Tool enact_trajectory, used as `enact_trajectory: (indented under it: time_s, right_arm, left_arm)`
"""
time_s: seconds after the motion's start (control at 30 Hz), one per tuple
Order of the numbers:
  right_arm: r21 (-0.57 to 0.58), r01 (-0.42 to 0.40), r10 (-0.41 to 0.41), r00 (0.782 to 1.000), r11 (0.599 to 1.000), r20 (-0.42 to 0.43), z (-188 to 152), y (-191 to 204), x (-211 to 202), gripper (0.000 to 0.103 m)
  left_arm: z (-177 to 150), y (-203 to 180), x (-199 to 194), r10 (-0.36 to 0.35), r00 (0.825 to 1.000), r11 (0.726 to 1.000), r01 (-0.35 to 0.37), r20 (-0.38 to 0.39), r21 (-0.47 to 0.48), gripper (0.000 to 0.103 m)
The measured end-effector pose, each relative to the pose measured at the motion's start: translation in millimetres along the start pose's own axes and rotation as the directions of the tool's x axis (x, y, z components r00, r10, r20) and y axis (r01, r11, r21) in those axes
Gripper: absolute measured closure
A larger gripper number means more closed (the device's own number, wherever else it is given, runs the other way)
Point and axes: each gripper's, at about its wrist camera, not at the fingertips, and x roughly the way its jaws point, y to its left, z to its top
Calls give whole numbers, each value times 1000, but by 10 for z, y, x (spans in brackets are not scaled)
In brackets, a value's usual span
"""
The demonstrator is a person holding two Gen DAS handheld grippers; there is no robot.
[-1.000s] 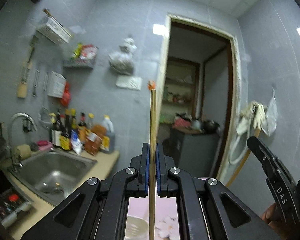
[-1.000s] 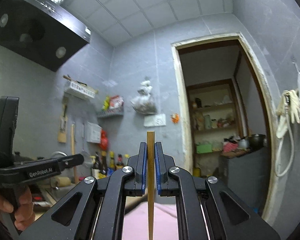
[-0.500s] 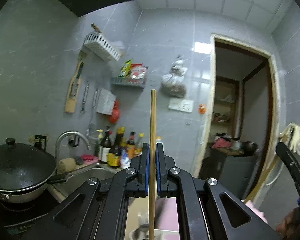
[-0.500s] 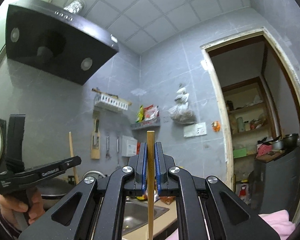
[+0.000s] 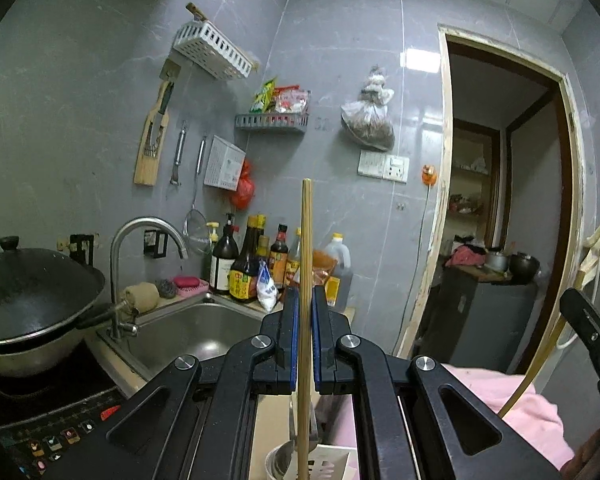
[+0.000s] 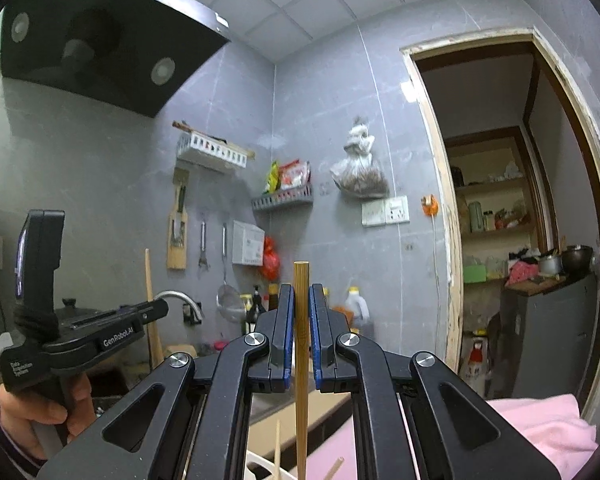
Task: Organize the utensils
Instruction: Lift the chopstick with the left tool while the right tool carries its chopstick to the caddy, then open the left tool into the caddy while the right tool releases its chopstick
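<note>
My left gripper is shut on a thin wooden chopstick that stands upright between its blue pads. Its lower end reaches down toward a white utensil holder and a metal cup at the bottom edge. My right gripper holds a thicker wooden chopstick upright between its pads, the jaws slightly apart around it. More chopstick ends poke up from a white container rim below. The left gripper's body shows at the left of the right wrist view.
A steel sink with a tap lies at the left, a black wok on a stove beside it. Sauce bottles line the wall. Pink cloth lies at lower right. A doorway opens on the right.
Both views have swung left and tilted, bringing the stove, wok and range hood into view. Both chopsticks stay gripped upright. The white holder now shows below the left gripper.
</note>
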Motion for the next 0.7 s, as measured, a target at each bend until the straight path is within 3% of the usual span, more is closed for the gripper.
enact_trajectory:
  time_s: [0.3,0.57,0.67,0.7]
  right_arm:
    - [39,4,1,994,999,-114,-291,-86,148,98]
    - [71,9,4,984,997,-179,-437,-130,191,95]
    - [88,14,2,983,996,-184,-443,-167,174,91]
    - [93,16,2,983,996,-182,-439,-176,166,86]
  left_arm:
    - [-238,-67,232,-21,993,999,27,-112,46,99]
    - [-364,-116,284,-120,975,990,132,-189,53,98]
    - [-361,-121,260,-159,968,984,171,-196,46,85]
    - [-349,-120,242,-166,967,983,177,-191,41,74]
